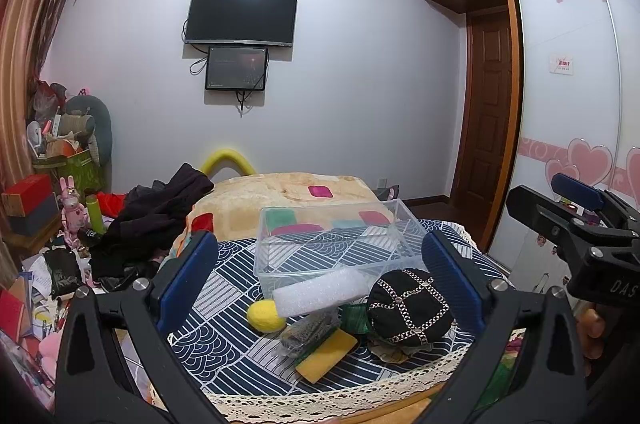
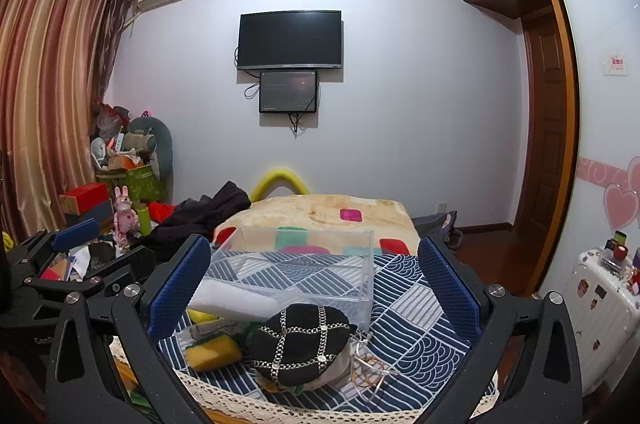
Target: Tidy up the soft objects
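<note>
We find both claws raised above the near edge of the table, which is covered by a blue-and-white patterned cloth point(image 1: 224, 276) with a lace border. The soft objects lie in a loose cluster near that edge, just in front of a clear plastic bin point(image 1: 336, 244) that stands farther back toward the bed.

The left claw point(image 1: 320, 280) stands wide, its blue pads well apart, holding nothing and touching nothing. The right claw point(image 2: 316, 288) is likewise spread wide and empty.

The cluster comprises a black cap with chain trim point(image 1: 410, 306), a white foam block point(image 1: 324, 292), a yellow felt ball point(image 1: 265, 316), a yellow sponge point(image 1: 328, 354) and a grey scouring pad point(image 1: 310, 330). The foam block's long axis runs roughly left to right, parallel to the near wall of the bin, and it appears to rest against that wall.

The relation that governs the coming move: in the right wrist view the cap point(image 2: 300, 340) lies ahead and below, nearly centred between the pads, whereas in the left wrist view it sits toward the right pad. We judge the right claw better aligned for the cap, and the left claw nearer the ball and sponge. The bin appears empty, so we judge the sorting not yet begun.
</note>
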Action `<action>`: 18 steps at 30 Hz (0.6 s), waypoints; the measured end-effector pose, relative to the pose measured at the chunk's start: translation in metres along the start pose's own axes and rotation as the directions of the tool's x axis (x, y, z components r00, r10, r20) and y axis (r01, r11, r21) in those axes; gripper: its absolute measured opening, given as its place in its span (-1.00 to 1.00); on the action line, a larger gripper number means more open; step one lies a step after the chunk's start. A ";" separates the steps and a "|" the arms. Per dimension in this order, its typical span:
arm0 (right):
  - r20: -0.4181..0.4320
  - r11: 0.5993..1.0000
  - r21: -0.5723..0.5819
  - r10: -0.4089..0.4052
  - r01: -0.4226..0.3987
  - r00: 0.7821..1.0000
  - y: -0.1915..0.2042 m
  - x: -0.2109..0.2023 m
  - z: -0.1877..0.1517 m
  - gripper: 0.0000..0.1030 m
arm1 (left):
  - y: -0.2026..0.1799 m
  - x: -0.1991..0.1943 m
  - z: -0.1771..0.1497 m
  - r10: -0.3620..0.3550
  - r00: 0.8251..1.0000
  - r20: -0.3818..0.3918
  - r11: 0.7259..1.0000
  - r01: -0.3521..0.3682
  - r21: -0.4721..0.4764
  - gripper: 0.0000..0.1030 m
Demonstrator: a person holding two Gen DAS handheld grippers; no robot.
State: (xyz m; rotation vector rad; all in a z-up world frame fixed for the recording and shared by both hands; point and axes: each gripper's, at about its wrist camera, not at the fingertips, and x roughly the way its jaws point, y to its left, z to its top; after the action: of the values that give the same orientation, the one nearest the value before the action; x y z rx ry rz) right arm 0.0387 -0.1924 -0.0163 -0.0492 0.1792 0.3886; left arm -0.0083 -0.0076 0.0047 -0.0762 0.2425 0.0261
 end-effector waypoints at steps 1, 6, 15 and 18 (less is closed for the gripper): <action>0.000 1.000 0.000 0.000 0.000 1.000 0.000 0.000 0.000 1.00 | 0.000 0.000 0.000 -0.001 1.000 0.000 1.000 0.001 0.000 1.00; -0.001 1.000 -0.001 0.000 0.000 1.000 0.001 0.000 0.000 1.00 | 0.000 0.000 0.000 0.001 1.000 0.000 1.000 -0.001 0.000 1.00; 0.000 1.000 -0.002 0.000 0.000 1.000 0.000 0.000 0.000 1.00 | 0.001 -0.001 0.000 -0.002 1.000 0.001 1.000 0.002 -0.001 1.00; 0.001 1.000 -0.003 -0.001 0.001 1.000 0.000 0.000 0.000 1.00 | 0.001 -0.002 0.000 -0.003 1.000 0.000 1.000 0.003 -0.001 1.00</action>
State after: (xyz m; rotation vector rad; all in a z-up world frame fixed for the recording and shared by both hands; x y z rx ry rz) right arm 0.0384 -0.1923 -0.0164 -0.0520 0.1780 0.3876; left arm -0.0099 -0.0068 0.0053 -0.0772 0.2424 0.0232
